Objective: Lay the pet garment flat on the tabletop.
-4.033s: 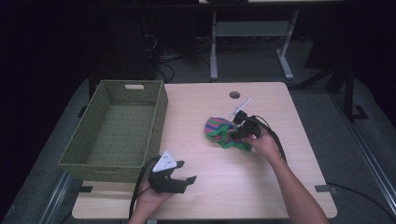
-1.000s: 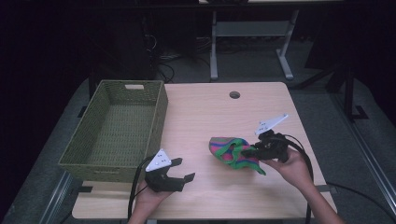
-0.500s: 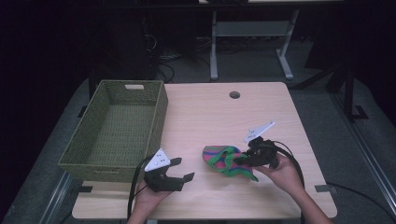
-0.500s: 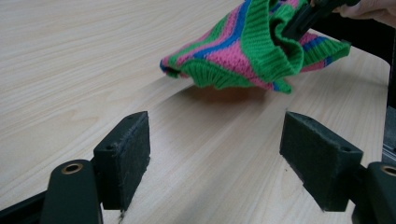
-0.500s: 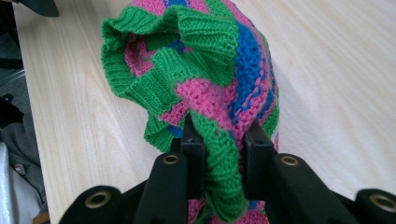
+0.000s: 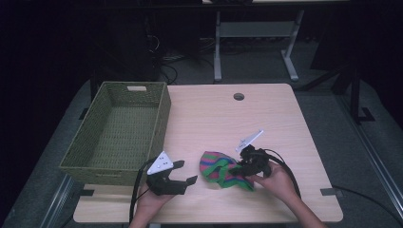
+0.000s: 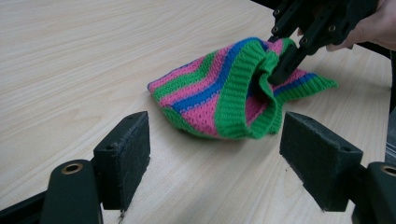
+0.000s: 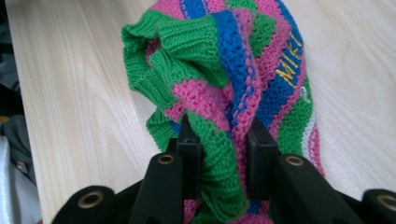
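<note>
A striped knit hat [image 6: 221, 170] in green, pink and blue lies bunched on the wooden table [image 6: 214, 118] near its front edge. My right gripper [image 6: 244, 166] comes in from the right, and a fold of the hat's [image 8: 233, 56] cuff is pinched between its pads. Its jaws [image 8: 219, 140] have just been opening a little, with the fold still between them. Just left of the hat [image 7: 210, 93], my left gripper [image 6: 186, 172] rests in a hand, open and holding nothing. Its jaws point at the hat's open mouth, where the right gripper [image 7: 285, 70] is also seen.
A green woven basket [image 6: 164, 114] with nothing in it stands on the left half of the table, just behind the left gripper. A cable hole [image 6: 238, 96] sits near the far edge. Bare tabletop lies between the basket and the right edge.
The right hand has brought the hat down and leftward, toward the table's front and closer to the left gripper, where it now rests on the wood. The left gripper has kept still.
</note>
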Demonstrator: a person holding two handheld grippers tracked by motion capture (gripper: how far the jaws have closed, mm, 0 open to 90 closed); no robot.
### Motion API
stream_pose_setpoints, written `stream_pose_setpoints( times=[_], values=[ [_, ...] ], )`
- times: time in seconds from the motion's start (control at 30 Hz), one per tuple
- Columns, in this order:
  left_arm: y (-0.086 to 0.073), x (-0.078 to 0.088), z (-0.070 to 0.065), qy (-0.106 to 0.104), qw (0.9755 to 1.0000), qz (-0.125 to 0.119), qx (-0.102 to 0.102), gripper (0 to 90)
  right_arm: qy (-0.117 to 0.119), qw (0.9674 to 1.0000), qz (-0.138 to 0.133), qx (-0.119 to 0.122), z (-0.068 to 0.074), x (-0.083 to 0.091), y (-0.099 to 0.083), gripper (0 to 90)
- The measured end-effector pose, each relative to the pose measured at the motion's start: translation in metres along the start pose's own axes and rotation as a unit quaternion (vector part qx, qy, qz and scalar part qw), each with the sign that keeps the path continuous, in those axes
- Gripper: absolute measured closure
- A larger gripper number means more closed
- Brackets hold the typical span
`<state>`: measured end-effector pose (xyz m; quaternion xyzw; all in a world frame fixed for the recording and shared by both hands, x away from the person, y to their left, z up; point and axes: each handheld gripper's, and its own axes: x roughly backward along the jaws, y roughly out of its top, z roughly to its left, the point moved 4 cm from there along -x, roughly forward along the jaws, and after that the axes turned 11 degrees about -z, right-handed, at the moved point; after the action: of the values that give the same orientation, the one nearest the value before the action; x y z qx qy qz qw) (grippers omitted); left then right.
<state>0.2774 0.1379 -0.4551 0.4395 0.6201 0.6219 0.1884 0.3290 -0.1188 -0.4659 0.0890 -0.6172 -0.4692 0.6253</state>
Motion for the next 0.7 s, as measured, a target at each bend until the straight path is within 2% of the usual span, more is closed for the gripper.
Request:
stream_pose_setpoints(
  times=[0.17, 0.33, 0.37, 0.43, 0.53, 0.7],
  values=[
    [0.0, 0.0, -0.001, -0.001, 1.0, 0.0, -0.002, 24.0, 0.003, 0.9999, 0.009, 0.012, 0.006, -0.006, -0.005, 64.1],
    [0.0, 0.0, 0.0, 0.0, 1.0, -0.001, 0.0, 24.0, 0.019, 0.9994, 0.013, 0.025, 0.01, -0.012, -0.01, 50.6],
    [0.0, 0.0, 0.0, 0.001, 1.0, -0.001, 0.0, 24.0, 0.018, 0.999, 0.007, 0.041, 0.01, -0.013, -0.01, 49.8],
    [-0.001, 0.0, 0.0, 0.001, 1.0, 0.002, -0.001, 23.7, 0.013, 0.9984, 0.01, 0.055, 0.012, -0.012, -0.011, 45.2],
    [0.0, 0.0, -0.001, -0.001, 1.0, 0.001, -0.001, 23.7, 0.014, 0.9979, 0.007, 0.062, 0.015, -0.011, -0.011, 42.3],
    [0.0, 0.0, -0.001, -0.001, 1.0, 0.002, 0.0, 23.8, 0.022, 0.9979, -0.004, 0.062, 0.019, -0.002, -0.01, 38.8]
  ],
)
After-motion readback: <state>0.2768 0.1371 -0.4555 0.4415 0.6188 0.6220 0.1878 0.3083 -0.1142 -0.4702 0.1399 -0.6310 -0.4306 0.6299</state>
